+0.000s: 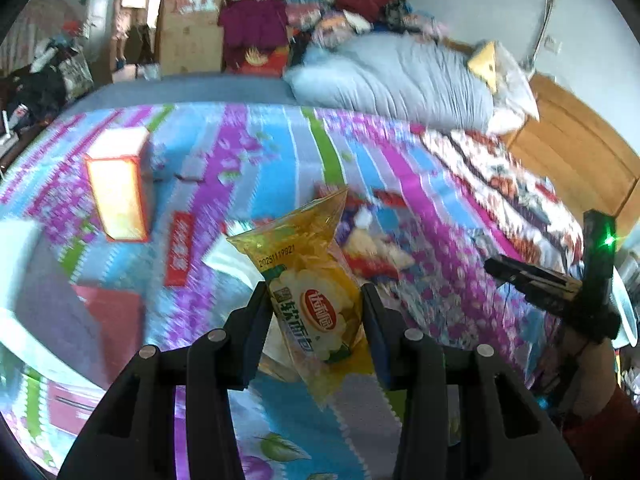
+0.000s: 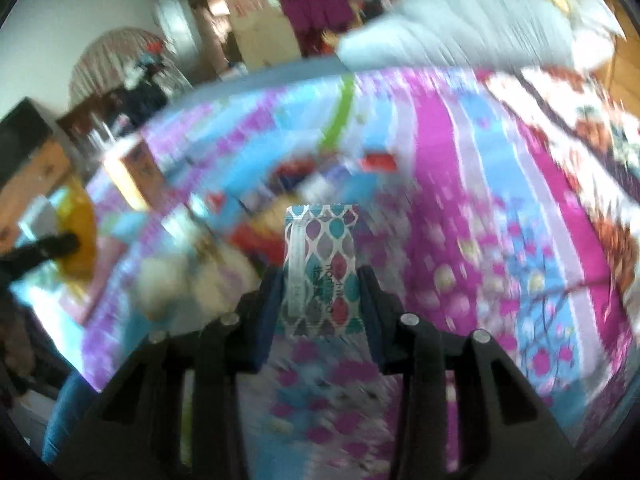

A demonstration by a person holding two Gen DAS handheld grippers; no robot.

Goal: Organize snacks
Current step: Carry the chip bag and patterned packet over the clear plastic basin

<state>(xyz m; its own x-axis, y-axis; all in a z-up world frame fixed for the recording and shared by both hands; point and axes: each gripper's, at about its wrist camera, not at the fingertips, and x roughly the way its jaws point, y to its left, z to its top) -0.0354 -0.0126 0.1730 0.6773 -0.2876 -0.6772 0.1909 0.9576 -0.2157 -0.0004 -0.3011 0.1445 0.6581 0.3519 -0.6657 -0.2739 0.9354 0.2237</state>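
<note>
- Spreading under everything, the bed (image 1: 248,148) with its striped floral cover serves as the sorting surface; a grey quilt (image 1: 400,72) is bunched at the far end, leaving the middle bare for the snacks.
- Standing on the cover to the left, an open orange-rimmed box (image 1: 120,188) looks like the likeliest place for sorted items. Blur hides whether anything is inside it.
- Lying loose near the middle of the bed, a heap of snacks (image 1: 372,240) waits to be sorted; single items cannot be told apart there.
- Clenched on the lower half of a yellow bread packet (image 1: 312,280), the left tool (image 1: 316,328) holds it clear of the cover, its crimped top pointing away from the camera. That grip on the body should keep the soft bag from folding.
- Gripping a small packet with a teal and purple drop pattern (image 2: 320,264), the right tool (image 2: 320,304) holds it upright above the cover, its jaws pressed on both long edges.
- Judging from both packets being off the bed, each is on its way to a sorted spot.
</note>
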